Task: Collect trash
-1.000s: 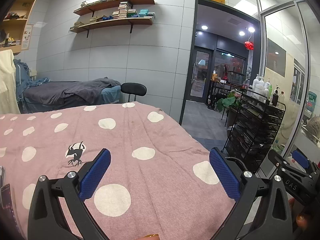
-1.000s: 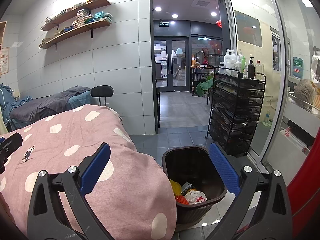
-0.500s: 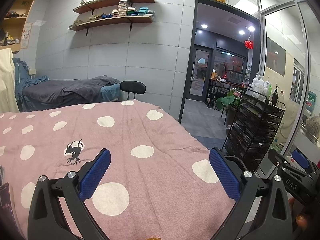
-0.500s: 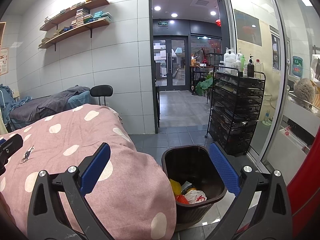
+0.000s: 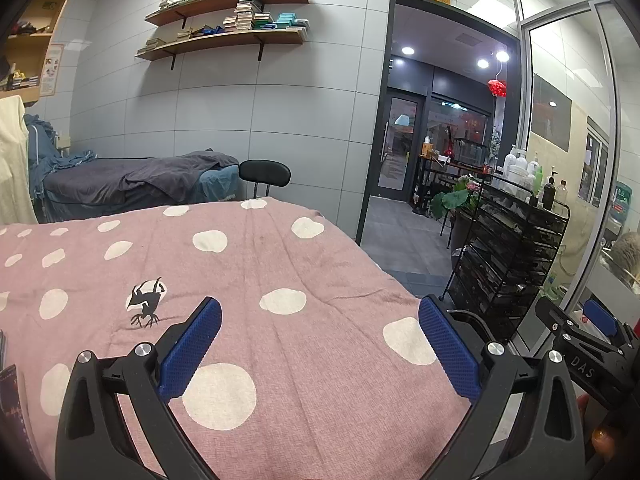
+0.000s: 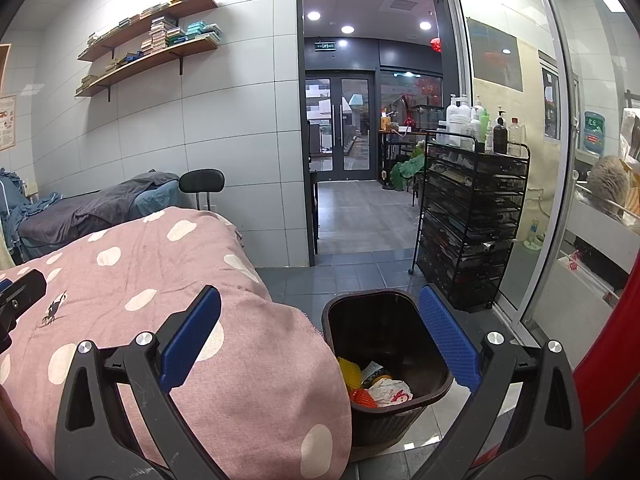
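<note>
A dark brown trash bin (image 6: 434,390) stands on the floor beside the bed, holding yellow, orange and white rubbish (image 6: 374,384). My right gripper (image 6: 320,336) hovers open above the bed's corner and the bin, with nothing between its blue pads. My left gripper (image 5: 320,346) is open over the pink polka-dot blanket (image 5: 248,276), also empty. The right gripper's body (image 5: 580,344) shows at the right edge of the left wrist view, and the left gripper's tip (image 6: 18,296) at the left edge of the right wrist view. A dark flat object (image 5: 10,396) lies at the blanket's left edge.
A black wire cart (image 6: 472,216) with bottles on top stands right of the bin, against a glass partition (image 6: 560,200). An open doorway (image 6: 360,140) leads to a corridor. Behind the bed are a second bed with grey covers (image 5: 132,184), a black stool (image 5: 264,174) and wall shelves (image 5: 224,20).
Both views shifted only slightly; the left gripper drifted a little over the blanket. Both grippers stayed open and empty.
</note>
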### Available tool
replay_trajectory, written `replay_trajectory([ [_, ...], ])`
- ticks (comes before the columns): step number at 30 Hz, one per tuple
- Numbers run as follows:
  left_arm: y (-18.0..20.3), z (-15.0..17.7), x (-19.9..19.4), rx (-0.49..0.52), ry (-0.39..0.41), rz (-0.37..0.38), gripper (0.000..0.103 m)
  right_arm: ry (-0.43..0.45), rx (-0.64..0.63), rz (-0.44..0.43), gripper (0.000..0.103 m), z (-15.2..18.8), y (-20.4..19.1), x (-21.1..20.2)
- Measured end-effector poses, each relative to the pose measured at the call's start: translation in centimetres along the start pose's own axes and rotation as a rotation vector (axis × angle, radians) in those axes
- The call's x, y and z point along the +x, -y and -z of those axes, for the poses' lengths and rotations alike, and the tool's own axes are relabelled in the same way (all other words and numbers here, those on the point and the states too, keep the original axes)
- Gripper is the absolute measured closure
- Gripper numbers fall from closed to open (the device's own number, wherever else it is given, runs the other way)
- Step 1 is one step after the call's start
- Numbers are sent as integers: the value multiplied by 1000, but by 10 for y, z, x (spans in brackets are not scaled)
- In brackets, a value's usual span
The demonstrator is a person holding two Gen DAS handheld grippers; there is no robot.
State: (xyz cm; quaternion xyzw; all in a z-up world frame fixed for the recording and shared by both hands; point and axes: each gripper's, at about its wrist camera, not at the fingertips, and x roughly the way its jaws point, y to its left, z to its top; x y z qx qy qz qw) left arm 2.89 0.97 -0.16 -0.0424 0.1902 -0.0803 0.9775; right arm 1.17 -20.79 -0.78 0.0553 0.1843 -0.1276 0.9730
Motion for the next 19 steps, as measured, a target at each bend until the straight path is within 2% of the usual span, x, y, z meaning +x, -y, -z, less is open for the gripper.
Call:
replay_trajectory([
  [19,-1,2,2,-5,-12,4,6,-6,5,3,6,3,-1,0],
])
